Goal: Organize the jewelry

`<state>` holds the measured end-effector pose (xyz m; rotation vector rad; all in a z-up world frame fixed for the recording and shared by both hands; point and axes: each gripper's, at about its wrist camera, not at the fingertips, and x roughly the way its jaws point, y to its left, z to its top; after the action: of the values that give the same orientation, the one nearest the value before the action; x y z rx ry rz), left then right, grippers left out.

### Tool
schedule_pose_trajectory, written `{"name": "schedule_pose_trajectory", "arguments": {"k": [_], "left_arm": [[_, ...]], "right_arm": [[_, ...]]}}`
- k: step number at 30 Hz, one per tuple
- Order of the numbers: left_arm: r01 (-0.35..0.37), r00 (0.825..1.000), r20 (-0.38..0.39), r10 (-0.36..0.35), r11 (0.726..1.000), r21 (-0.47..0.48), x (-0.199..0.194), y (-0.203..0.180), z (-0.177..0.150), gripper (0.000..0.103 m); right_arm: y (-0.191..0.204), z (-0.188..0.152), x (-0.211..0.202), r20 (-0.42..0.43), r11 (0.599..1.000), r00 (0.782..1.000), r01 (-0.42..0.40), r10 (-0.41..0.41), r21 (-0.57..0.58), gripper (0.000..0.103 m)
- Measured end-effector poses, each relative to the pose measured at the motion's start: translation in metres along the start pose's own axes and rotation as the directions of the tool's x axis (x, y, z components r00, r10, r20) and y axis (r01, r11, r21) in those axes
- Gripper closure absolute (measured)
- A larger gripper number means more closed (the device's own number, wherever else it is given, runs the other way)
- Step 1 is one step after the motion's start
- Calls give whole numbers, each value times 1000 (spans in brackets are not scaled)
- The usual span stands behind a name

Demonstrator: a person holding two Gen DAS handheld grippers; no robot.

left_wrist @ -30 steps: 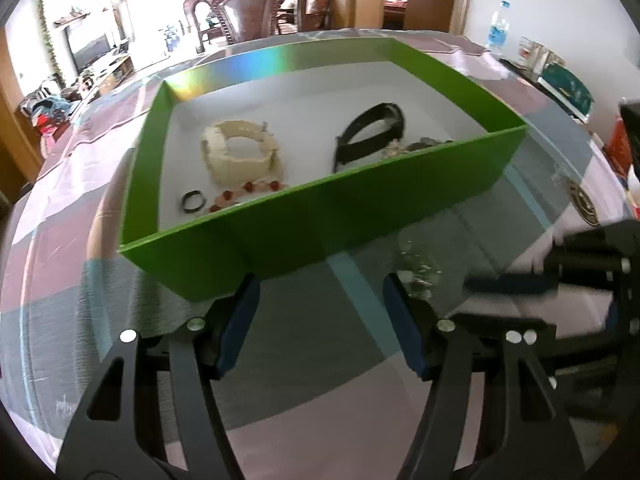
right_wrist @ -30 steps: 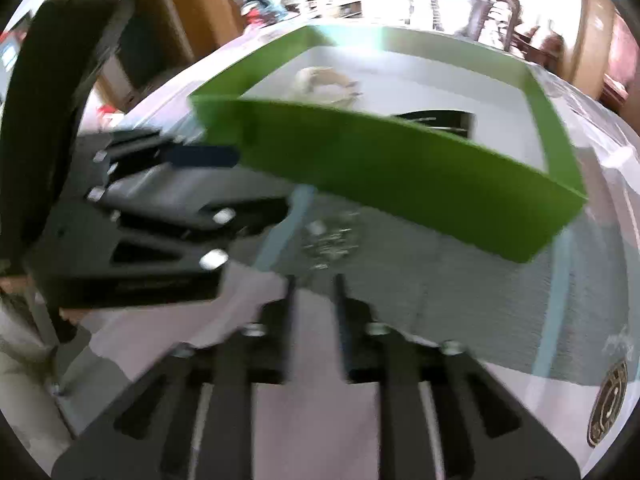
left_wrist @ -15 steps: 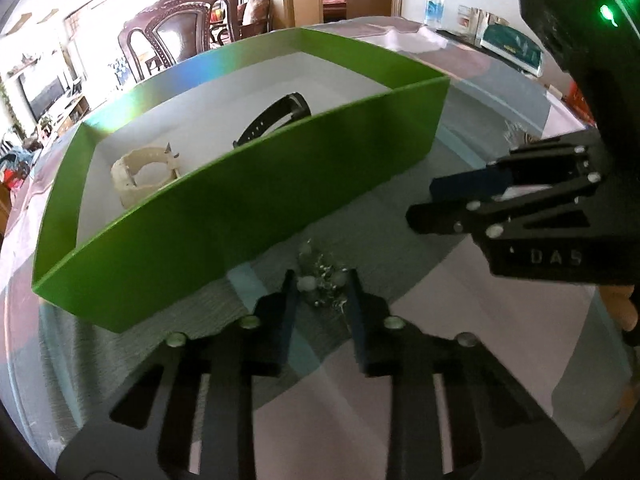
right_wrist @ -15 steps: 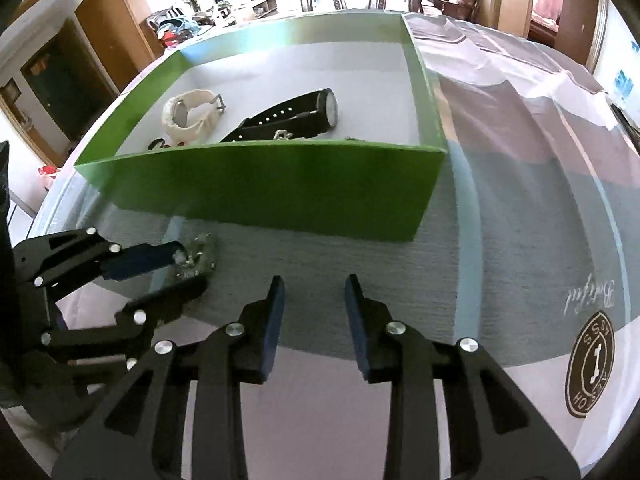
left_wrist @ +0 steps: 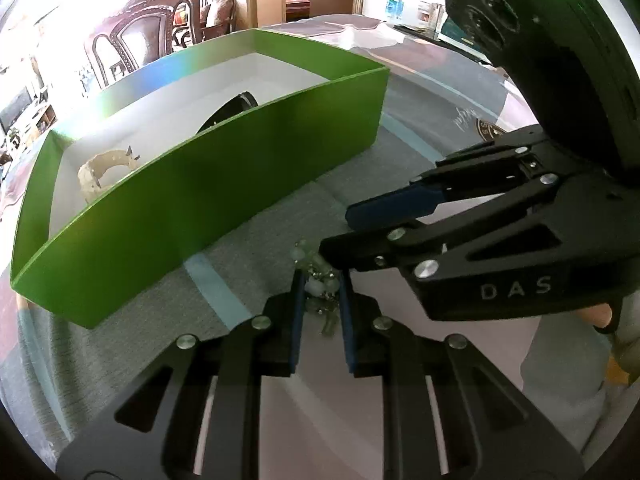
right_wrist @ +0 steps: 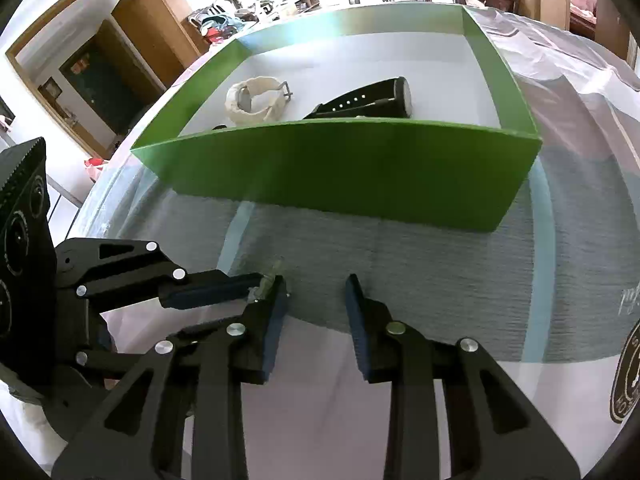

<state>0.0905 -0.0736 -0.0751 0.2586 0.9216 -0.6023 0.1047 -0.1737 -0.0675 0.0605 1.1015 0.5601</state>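
Observation:
A green box with a white floor stands on the table and also shows in the right wrist view. In it lie a cream watch and a black watch. My left gripper is shut on a small pale beaded jewelry piece on the cloth in front of the box; it also shows in the right wrist view. My right gripper is open and empty, just right of the left one, its near finger touching the piece's edge.
The table carries a cloth with grey, white and blue bands and a round logo. Carved wooden chairs stand beyond the box. A water bottle and packages sit at the far right.
My left gripper has closed in on the beaded piece and now grips it. My right gripper has opened wider and stays close beside it.

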Motion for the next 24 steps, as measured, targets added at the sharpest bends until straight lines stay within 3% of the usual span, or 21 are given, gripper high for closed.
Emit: {"name": "schedule_pose_trajectory", "arguments": {"k": [16, 24], "left_arm": [[-5, 1000, -10, 5, 1000, 1, 1, -2, -1, 82], [-13, 1000, -10, 13, 1000, 9, 1, -5, -1, 82]], "right_arm": [[19, -7, -16, 32, 993, 996, -82, 85, -88, 71], [26, -12, -18, 37, 990, 997, -61, 67, -130, 71]]}}
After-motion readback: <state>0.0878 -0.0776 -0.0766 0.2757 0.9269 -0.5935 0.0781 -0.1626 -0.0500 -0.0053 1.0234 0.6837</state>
